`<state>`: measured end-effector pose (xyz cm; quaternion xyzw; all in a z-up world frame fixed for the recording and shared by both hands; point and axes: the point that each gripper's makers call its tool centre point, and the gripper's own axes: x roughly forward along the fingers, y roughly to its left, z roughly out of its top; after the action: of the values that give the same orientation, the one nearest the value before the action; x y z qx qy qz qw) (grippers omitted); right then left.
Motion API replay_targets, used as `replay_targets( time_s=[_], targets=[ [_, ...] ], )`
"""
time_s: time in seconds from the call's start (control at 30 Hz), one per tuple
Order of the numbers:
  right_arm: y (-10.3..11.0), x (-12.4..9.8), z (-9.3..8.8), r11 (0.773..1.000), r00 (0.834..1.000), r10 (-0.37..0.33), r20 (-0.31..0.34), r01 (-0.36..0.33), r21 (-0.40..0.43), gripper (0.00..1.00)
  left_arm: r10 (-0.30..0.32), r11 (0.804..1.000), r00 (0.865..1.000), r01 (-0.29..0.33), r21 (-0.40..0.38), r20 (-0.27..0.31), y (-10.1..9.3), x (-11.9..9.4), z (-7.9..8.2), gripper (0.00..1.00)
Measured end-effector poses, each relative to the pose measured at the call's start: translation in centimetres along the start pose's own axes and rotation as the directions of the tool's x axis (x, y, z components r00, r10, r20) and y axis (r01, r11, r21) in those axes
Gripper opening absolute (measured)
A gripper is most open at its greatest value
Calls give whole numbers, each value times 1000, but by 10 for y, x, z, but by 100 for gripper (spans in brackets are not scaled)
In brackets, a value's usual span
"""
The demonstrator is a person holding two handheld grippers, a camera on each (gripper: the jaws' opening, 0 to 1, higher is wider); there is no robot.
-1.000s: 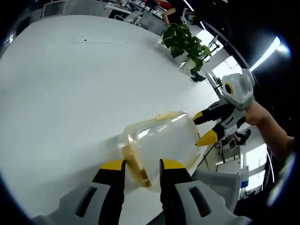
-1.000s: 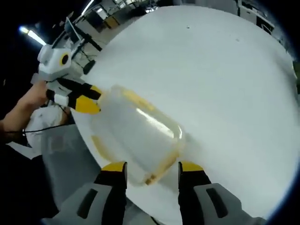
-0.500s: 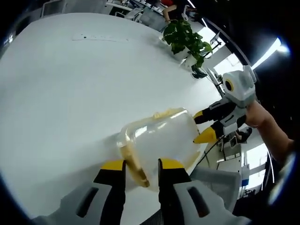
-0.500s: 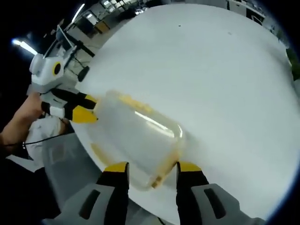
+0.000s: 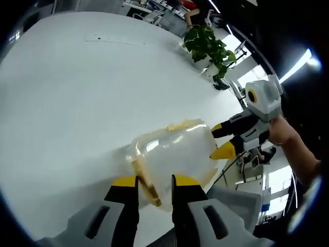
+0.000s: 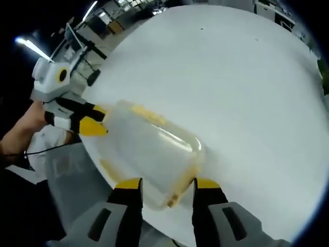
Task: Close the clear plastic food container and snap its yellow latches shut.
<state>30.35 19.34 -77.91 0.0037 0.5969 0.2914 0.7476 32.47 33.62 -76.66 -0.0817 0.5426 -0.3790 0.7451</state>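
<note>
Clear plastic food container [image 5: 172, 157] lying at the near edge of the white counter [image 5: 77, 92], held between the two tools from its opposite short ends. In the left gripper view, the left tool [image 5: 154, 181] stood with its yellow-tipped jaws narrowed about the near end wall, where a yellow latch [image 5: 145, 181] ran between them; whether the jaws actually pinched the latch could not be told. In the same view the right tool [image 5: 220, 140] met the far end, its lower tip touching the container wall. In the right gripper view the right tool [image 6: 161, 183] bracketed its own end of the container [image 6: 149, 154], jaws set moderately wide, a yellow latch [image 6: 175, 196] lying just between them, while the left tool [image 6: 92, 121] touched the opposite end. The container's long axis ran tool to tool, so each latch lay directly ahead of its own tool; each was equally near. The lid appeared seated, and pressing the end latches home seemed the step in hand.
</note>
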Motion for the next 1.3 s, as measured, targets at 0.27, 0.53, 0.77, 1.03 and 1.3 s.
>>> replay_targets(
  time_s=[0.27,0.53,0.77,1.03,1.3],
  targets=[
    [3,2,4,999,993,20,112,-25,46,35,42,999,999,-42,13,0,-3,2,2,24],
    [4,-1,-2,995,991,69,115,-77,64,35,18,996,1000,-18,86,6,-1,4,0,28],
    [5,-3,0,998,988,62,142,-64,9,36,41,974,998,-50,221,44,-2,5,5,29],
    [2,-9,6,998,978,60,199,-54,-34,38,28,963,995,-51,263,93,-6,-3,13,31],
    [19,-47,38,944,865,205,458,-297,140,35,-30,979,966,-24,205,257,-21,-24,44,35]
  ],
)
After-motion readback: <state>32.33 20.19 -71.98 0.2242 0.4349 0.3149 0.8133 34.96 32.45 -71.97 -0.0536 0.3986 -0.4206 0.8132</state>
